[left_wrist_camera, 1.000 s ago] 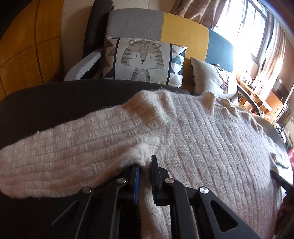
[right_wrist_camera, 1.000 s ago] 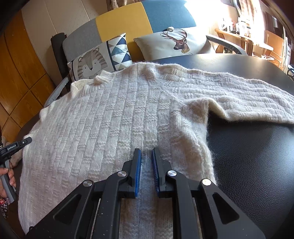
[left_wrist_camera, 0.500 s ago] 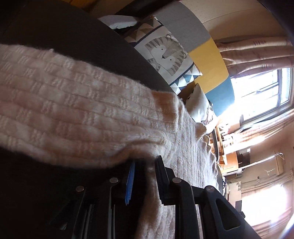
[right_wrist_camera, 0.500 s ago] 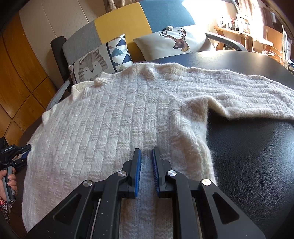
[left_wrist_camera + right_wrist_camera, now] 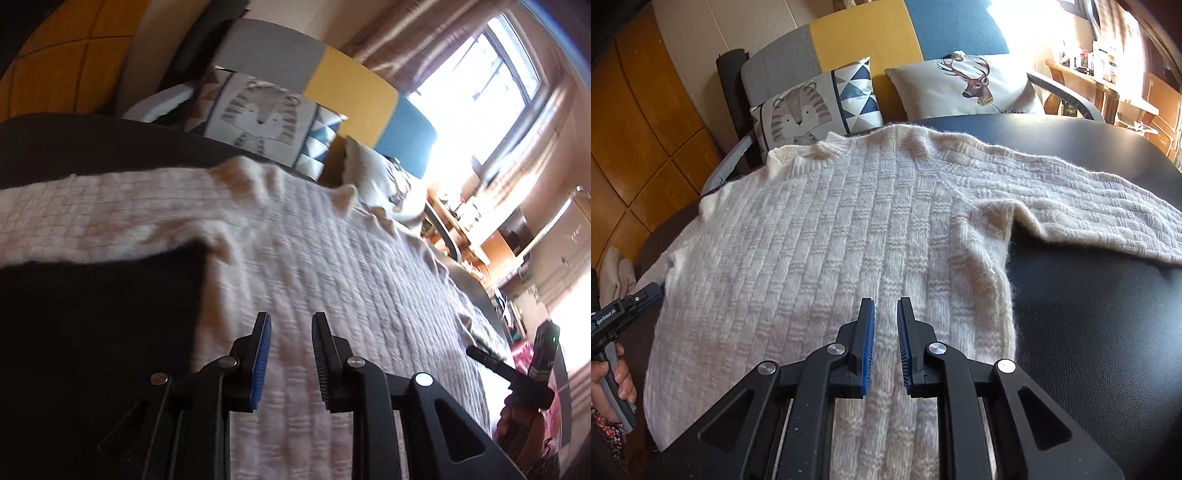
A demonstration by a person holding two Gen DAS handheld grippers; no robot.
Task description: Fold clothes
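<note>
A cream knitted sweater (image 5: 831, 229) lies flat on the black table (image 5: 1089, 332), collar toward the sofa. One sleeve (image 5: 1089, 206) stretches out to the right, and the other sleeve (image 5: 92, 206) runs off to the left. My left gripper (image 5: 288, 317) hovers over the sweater (image 5: 351, 258) near its left side seam. Its jaws stand apart with nothing between them. My right gripper (image 5: 885, 302) hangs just above the lower body, jaws nearly together and gripping nothing. The left gripper (image 5: 655, 291) also shows at the sweater's left edge in the right wrist view.
A sofa behind the table carries a tiger cushion (image 5: 801, 114) and a deer cushion (image 5: 975, 85). Bare black tabletop (image 5: 92, 314) lies under the left sleeve. A wooden shelf (image 5: 1108, 81) with small items stands by the window. A person's hand (image 5: 609, 376) holds the left gripper.
The left gripper let go of the sweater at the armpit, its jaws parted, and it swung over the body. The right gripper barely moved.
</note>
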